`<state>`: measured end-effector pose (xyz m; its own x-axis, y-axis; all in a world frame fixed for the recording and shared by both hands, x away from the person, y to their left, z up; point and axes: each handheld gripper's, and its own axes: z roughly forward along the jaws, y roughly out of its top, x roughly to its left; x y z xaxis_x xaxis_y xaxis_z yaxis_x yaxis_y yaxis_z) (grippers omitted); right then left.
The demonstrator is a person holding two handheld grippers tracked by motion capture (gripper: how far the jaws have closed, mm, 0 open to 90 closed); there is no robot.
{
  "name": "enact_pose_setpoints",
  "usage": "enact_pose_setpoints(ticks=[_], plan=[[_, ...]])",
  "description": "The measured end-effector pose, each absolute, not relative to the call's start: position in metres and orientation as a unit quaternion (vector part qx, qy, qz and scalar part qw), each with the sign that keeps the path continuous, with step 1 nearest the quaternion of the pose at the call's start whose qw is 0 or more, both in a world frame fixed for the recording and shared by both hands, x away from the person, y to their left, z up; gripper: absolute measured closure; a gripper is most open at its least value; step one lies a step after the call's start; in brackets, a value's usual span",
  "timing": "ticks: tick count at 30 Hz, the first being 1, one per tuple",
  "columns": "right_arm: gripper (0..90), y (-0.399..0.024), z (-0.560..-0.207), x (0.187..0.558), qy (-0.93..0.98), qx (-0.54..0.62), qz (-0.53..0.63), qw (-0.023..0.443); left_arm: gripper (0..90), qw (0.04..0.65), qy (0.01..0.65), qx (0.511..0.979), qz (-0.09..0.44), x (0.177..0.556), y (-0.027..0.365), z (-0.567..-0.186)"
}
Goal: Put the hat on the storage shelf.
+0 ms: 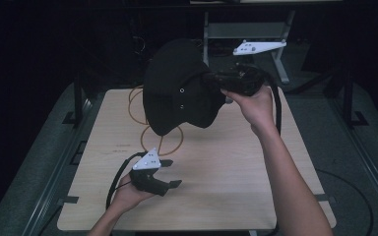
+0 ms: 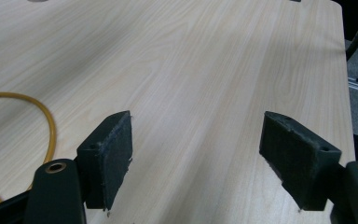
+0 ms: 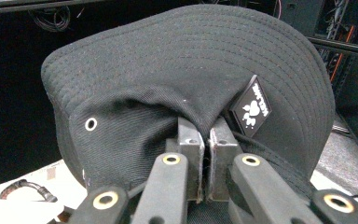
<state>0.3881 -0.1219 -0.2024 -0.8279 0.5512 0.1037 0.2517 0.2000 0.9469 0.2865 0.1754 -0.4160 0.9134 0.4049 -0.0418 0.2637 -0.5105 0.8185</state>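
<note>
A black bucket hat (image 1: 177, 88) hangs in the air above the far half of the wooden table (image 1: 236, 167). My right gripper (image 1: 215, 81) is shut on the hat's fabric; in the right gripper view its jaws pinch a fold of the hat (image 3: 182, 70) near a small black label (image 3: 251, 106) and a metal eyelet (image 3: 91, 123). My left gripper (image 1: 171, 173) is held low over the near left of the table, open, with nothing between its pads (image 2: 116, 149). A yellow cord (image 1: 165, 140) lies coiled on the table under the hat.
A loop of the yellow cord (image 2: 46, 116) lies left of the left gripper's jaws. Black cables trail from both grippers. A metal frame (image 1: 246, 29) stands beyond the table's far edge. The surroundings are dark.
</note>
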Motion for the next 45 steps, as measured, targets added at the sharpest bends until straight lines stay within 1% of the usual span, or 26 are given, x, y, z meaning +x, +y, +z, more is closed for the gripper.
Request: enact_pose_setpoints(ticks=[11,20,27,36,40,45], plan=[[86.6,-0.101,-0.187,0.396,0.776,0.256,0.561,0.134,24.9,0.453,0.185,0.869,0.071,0.286,0.173,-0.417],[86.5,-0.079,-0.173,0.409,0.781,0.24,0.564,0.121,24.9,0.461,0.178,0.866,0.075,0.287,0.174,-0.416],[86.5,-0.064,-0.167,0.419,0.785,0.237,0.561,0.113,24.7,0.467,0.183,0.862,0.071,0.287,0.174,-0.417],[86.4,-0.051,-0.168,0.429,0.788,0.235,0.559,0.109,24.5,0.457,0.17,0.87,0.068,0.286,0.169,-0.418],[86.5,-0.042,-0.167,0.435,0.79,0.234,0.558,0.1,24.5,0.457,0.165,0.871,0.067,0.285,0.167,-0.418],[86.4,-0.034,-0.165,0.438,0.795,0.23,0.552,0.103,24.5,0.459,0.164,0.871,0.064,0.285,0.166,-0.418]])
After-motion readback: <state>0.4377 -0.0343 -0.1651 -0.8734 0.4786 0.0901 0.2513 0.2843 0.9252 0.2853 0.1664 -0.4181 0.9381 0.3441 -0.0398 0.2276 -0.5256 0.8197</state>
